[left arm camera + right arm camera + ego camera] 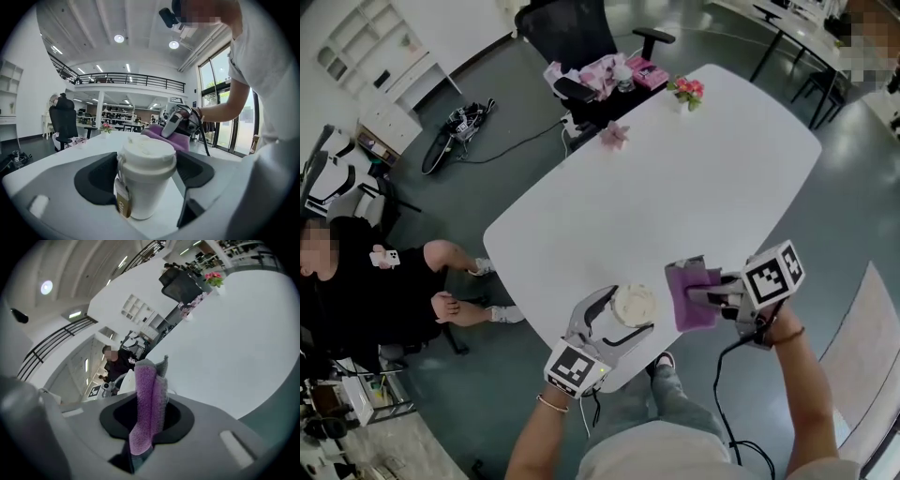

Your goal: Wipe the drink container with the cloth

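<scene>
Left gripper view: cup (145,180) upright between jaws, lid (146,151) up

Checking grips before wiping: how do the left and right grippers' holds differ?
The left gripper clamps a white lidded cup, jaws wide; the right gripper pinches a purple cloth, jaws nearly together. The cup stands upright on the table; the cloth is held up beside it. Both grippers are loaded.

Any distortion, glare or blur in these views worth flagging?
Head view: fisheye bend at edges, table evenly lit, no hard shadows. Left gripper view: dark round vignette, cup sharp, windows bright. Right gripper view: same vignette, cloth clear, scene tilted.
</scene>
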Available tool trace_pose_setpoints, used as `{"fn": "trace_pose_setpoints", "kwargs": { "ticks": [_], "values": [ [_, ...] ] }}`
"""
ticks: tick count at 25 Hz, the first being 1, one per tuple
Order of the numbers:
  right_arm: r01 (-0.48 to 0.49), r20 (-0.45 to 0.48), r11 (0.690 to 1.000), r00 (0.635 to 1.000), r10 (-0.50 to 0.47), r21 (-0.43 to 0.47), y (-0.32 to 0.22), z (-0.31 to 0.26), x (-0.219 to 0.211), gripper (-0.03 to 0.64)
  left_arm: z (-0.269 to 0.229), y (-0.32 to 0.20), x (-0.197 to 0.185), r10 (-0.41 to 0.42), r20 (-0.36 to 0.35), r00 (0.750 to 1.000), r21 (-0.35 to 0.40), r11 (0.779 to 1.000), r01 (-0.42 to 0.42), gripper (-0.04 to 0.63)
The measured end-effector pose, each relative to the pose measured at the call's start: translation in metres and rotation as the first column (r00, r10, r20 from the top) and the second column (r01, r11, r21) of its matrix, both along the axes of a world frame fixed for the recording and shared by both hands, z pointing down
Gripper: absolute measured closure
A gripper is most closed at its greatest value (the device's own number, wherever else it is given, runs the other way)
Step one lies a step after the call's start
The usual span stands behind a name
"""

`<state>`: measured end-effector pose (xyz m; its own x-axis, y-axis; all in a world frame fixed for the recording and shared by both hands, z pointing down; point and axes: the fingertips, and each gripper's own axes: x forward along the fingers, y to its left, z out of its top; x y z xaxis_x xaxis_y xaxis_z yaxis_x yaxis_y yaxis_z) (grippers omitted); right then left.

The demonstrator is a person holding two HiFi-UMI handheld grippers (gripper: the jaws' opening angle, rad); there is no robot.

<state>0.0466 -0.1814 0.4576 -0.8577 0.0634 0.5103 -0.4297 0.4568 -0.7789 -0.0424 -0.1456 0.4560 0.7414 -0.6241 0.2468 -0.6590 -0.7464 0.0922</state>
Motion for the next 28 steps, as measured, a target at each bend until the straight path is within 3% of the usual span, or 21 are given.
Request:
{"fn": "trace_pose_setpoints", "kwargs": {
  "ticks": [6,10,14,19,28],
  "values": [
    [-0.133,0.153,0.988,0.978,0.143,-0.076,0.014,-0.005,0.001,0.551,-0.002,0.004,-0.002,-0.089,0.013,0.996,0.004,0.996,0.089,0.202],
    [-0.157,0.171,0.982,0.970,0.174,-0.107,0.017,0.006,-0.002,0.551,-0.001,0.004,-0.001,-0.128,0.011,0.992,-0.002,0.992,0.128,0.202],
    [-0.202,0.182,0.958,0.954,0.240,-0.203,0.021,0.012,-0.005,0.551,-0.001,0.005,-0.002,-0.138,0.017,0.990,-0.003,0.990,0.138,0.202],
    [-0.153,0.216,0.970,0.957,0.193,-0.189,0.020,0.014,-0.019,0.551,-0.002,0.005,-0.004,-0.138,0.020,0.990,-0.008,0.990,0.138,0.202],
    [-0.130,0.223,0.964,0.958,0.183,-0.233,0.023,0.023,-0.029,0.551,-0.005,0.009,-0.003,-0.140,0.017,0.990,-0.008,0.990,0.140,0.203]
  ]
}}
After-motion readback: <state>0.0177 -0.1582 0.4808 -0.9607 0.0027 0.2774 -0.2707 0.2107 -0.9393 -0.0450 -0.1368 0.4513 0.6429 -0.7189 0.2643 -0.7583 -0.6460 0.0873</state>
